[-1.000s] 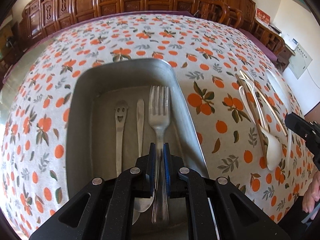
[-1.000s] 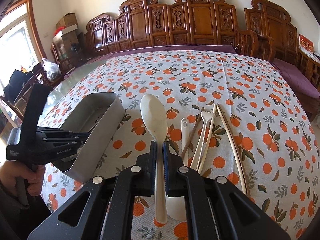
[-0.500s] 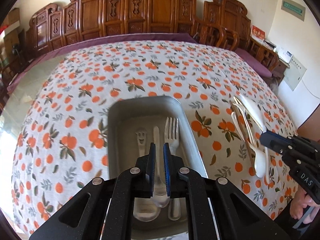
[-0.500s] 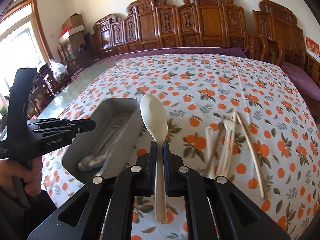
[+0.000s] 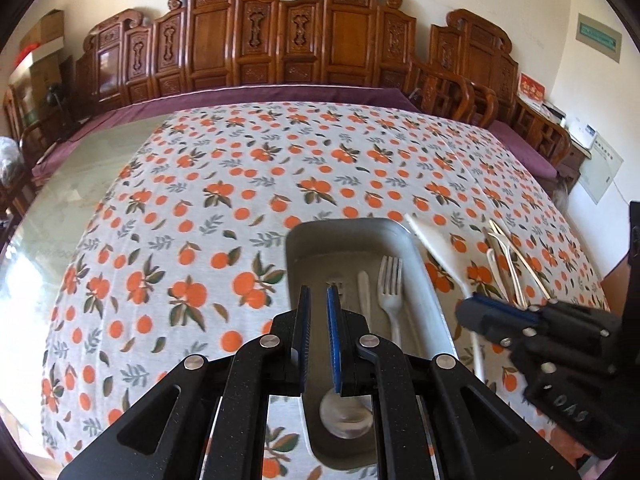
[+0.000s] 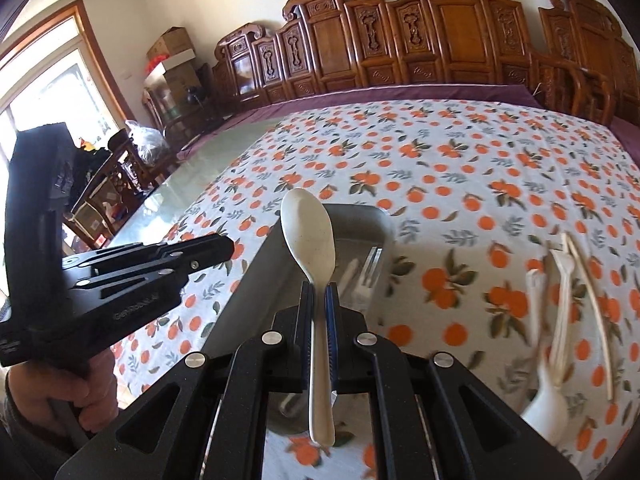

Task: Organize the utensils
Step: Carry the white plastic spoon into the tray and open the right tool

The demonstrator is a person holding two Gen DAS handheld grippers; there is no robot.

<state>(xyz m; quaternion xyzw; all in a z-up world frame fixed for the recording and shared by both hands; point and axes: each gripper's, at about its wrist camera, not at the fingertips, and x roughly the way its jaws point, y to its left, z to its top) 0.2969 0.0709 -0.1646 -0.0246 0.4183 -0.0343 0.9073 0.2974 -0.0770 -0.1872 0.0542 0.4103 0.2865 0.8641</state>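
A grey metal tray (image 5: 344,228) sits on the orange-print tablecloth and holds a metal fork (image 5: 390,280), a knife (image 5: 364,288) and a spoon (image 5: 346,420). My left gripper (image 5: 316,300) hangs above the tray's left part, jaws slightly apart and empty. My right gripper (image 6: 319,296) is shut on a cream spoon (image 6: 308,232) and holds it over the tray (image 6: 360,212). In the left wrist view the right gripper (image 5: 472,312) is beside the tray's right wall with the cream spoon (image 5: 436,248) sticking out.
Several cream utensils and chopsticks (image 6: 564,292) lie on the cloth right of the tray; they also show in the left wrist view (image 5: 508,264). Carved wooden chairs (image 5: 280,40) line the far table edge. The left gripper's body (image 6: 120,280) is left of the tray.
The left gripper let go of the metal fork, which now lies in the tray, and pulled back and up. The right gripper carried the cream spoon leftward to over the tray.
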